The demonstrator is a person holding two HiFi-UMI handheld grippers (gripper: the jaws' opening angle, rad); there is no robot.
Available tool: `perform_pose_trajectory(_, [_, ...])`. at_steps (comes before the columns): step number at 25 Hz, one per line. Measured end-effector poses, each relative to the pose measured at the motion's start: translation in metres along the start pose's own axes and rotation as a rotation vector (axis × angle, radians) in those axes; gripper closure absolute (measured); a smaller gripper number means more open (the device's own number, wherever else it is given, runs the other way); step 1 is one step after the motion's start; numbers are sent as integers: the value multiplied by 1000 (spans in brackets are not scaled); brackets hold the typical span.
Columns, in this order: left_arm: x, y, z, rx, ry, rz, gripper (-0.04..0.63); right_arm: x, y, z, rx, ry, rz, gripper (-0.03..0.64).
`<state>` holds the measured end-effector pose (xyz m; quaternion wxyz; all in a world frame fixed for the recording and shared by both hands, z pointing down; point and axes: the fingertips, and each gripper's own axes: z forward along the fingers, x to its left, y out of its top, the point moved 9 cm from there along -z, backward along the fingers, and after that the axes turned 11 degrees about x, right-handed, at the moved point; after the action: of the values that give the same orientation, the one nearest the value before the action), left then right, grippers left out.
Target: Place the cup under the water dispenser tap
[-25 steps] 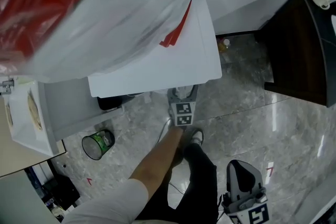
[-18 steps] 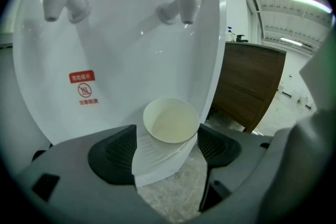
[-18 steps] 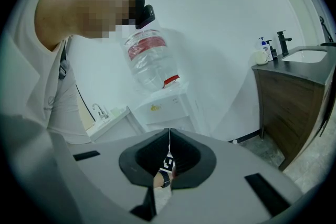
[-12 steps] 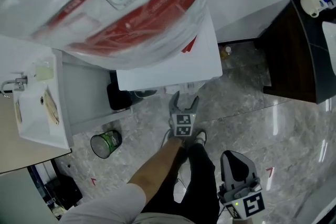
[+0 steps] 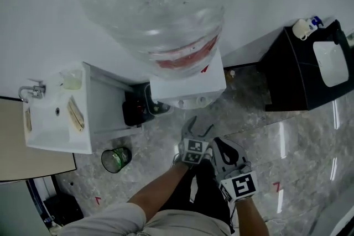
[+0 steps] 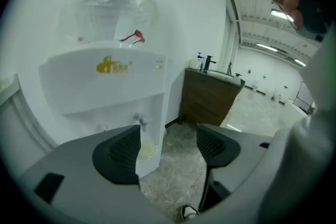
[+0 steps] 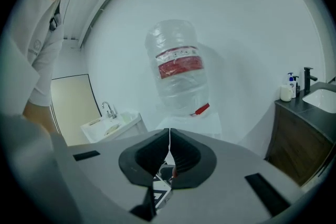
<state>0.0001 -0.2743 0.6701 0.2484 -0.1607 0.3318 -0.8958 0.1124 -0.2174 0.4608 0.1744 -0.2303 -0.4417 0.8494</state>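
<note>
Pads of the left claw [image 5: 200,124] spread wide, with nothing between them but bare floor [image 5: 265,130] and the foot of the white water dispenser [image 5: 188,85]. Held low and pointed at the dispenser's front, short of touching. Ahead of that claw, toward its left pad, the small tap [image 6: 139,120] in the dispenser's recess. Below the tap, a pale yellowish round patch, tray or vessel not clear. Above and beyond the claw, a big clear water bottle [image 5: 157,14] with a red band, upended on the dispenser.

Pads of the right claw [image 7: 169,155] pressed together, only a hairline of light between them, nothing pinched. Just beside the left claw on its right and slightly behind, tilted up toward the bottle. Below its closed pads, in the right gripper view, a glimpse of the left claw's marker cube [image 5: 192,152].

As for the cup [image 5: 71,79]: a pale, see-through one by the look of it, upright on the back corner of the small white sink [image 5: 47,130]. Well apart from both claws, far off to the left claw's left, past the dispenser's side. In neither claw and not under the tap. Near the cup, a chrome faucet [image 5: 30,90].

On the floor to the left claw's near left, a round bin [image 5: 116,158], green inside. Far to the right claw's right, a dark cabinet [image 5: 287,80] with a white basin [image 5: 331,63] and a soap bottle [image 5: 303,27] on top.
</note>
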Motion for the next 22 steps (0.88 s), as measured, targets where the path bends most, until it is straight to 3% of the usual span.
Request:
perform_pose_trajectory(2, [-9, 14, -32, -12, -37, 41, 276, 13, 13, -9, -11, -7, -11, 600])
perform_pose_trajectory(6, [-20, 40, -95, -57, -85, 86, 484, 32, 40, -31, -56, -35, -32, 600])
perform_pose_trajectory(8, [-23, 52, -123, -75, -93, 100, 533, 39, 48, -42, -73, -54, -29, 600])
perform_pose_trajectory(13, [-35, 82, -185, -100, -108, 139, 587, 57, 59, -69, -87, -92, -17, 600])
perform_pose_trajectory(22, [-56, 123, -274, -222, -125, 121, 591, 71, 67, -101, -106, -126, -16, 601])
